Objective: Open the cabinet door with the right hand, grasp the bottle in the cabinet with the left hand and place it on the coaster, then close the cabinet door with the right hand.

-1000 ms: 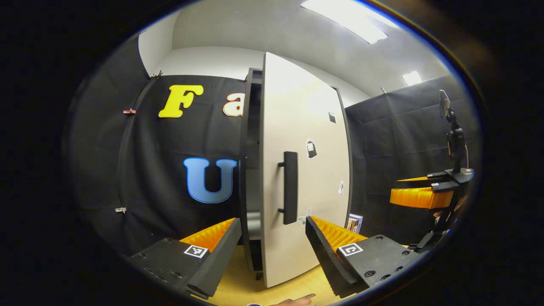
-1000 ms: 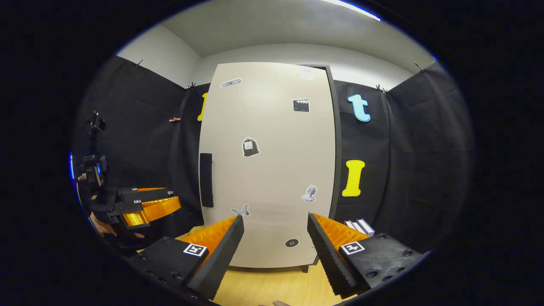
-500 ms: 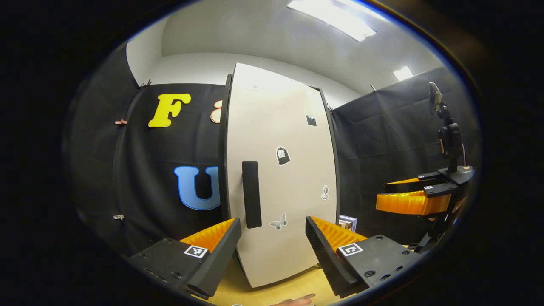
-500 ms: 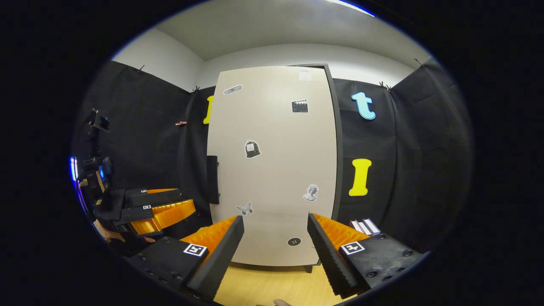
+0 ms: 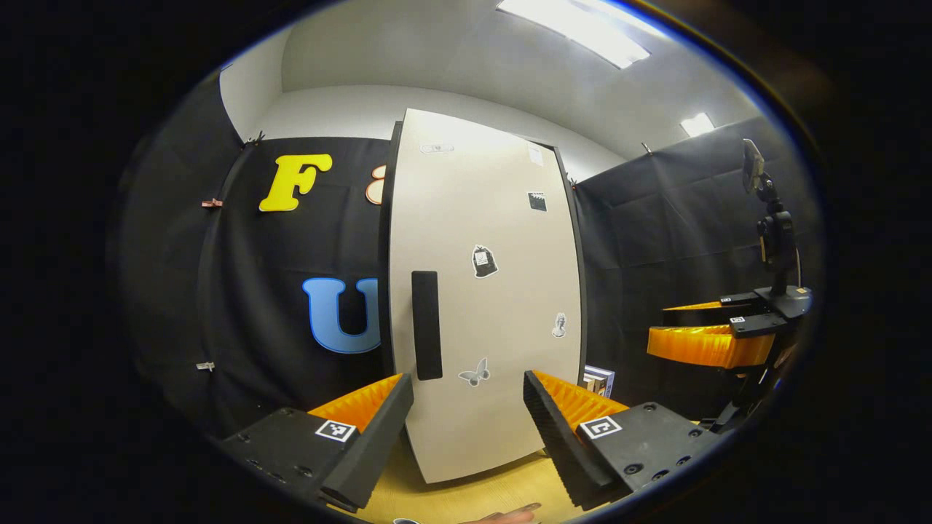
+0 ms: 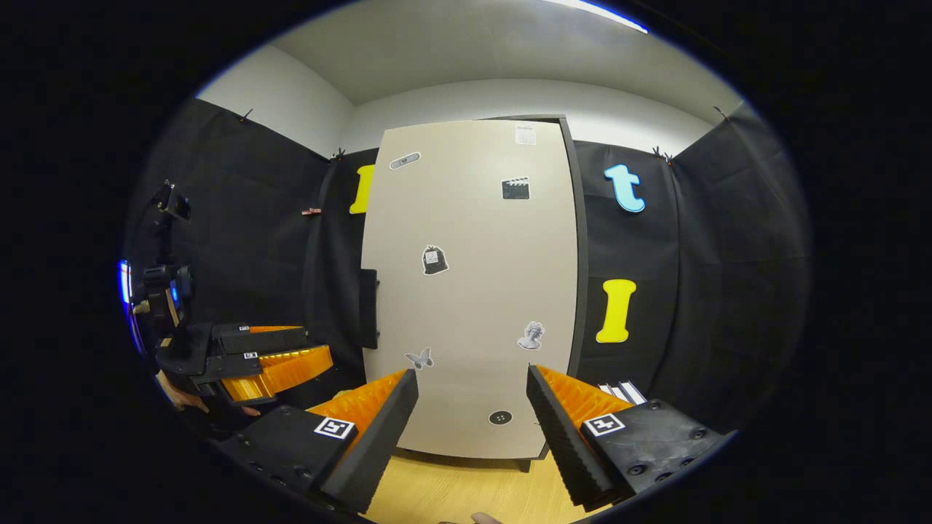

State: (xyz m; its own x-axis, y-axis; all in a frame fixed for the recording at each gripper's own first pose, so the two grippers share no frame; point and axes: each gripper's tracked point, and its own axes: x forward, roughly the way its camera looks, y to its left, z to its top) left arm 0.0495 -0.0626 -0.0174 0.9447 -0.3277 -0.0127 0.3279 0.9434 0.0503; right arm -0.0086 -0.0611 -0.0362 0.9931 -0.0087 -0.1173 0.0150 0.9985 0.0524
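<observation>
The tall pale cabinet door (image 5: 495, 306) with small stickers stands shut against its dark frame, its black vertical handle (image 5: 427, 325) on the left edge. My left gripper (image 5: 466, 437) is open and empty, a short way in front of the door's lower part. In the right gripper view the same door (image 6: 473, 291) faces me, with the handle (image 6: 368, 308) seen edge-on at its left side. My right gripper (image 6: 470, 437) is open and empty, apart from the door. The right gripper (image 5: 710, 342) hangs at the right of the left gripper view, and the left gripper (image 6: 269, 360) at the left of the right gripper view.
The cabinet stands on a light wooden tabletop (image 5: 473, 495). A small stack of boxes (image 6: 619, 391) sits beside the cabinet's lower right corner. A fingertip (image 5: 510, 515) shows at the bottom edge. A black stand (image 5: 775, 233) rises above the right gripper.
The door, ajar a second ago, has swung flush with the cabinet. The right gripper has drawn back slightly from it. Both grippers stay open.
</observation>
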